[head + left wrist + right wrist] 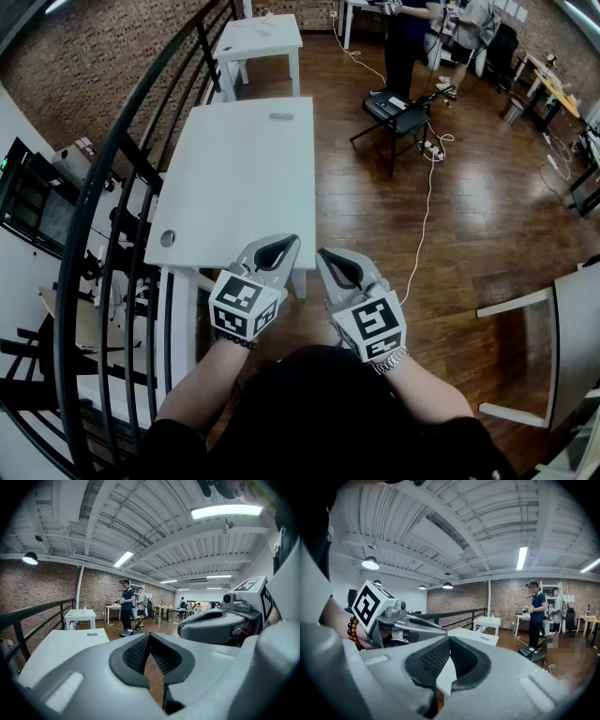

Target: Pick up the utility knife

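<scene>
At the far end of the white table point(234, 178), near its right edge, I note the utility knife point(281, 116). It is a small grey bar lying crosswise, its long axis running left to right in the head view. Both tools sit off the table's near end, well apart from the knife.

- Left hand-held gripper point(284, 244): jaws pressed together, nothing between them.
- Right hand-held gripper point(328, 257): likewise closed and empty.

The knife lies almost straight ahead of the left one, which I judge marginally nearer.

Assessment: the reach has not begun. It calls for a long forward approach, jaws spread, closing across the knife's narrow body.
</scene>
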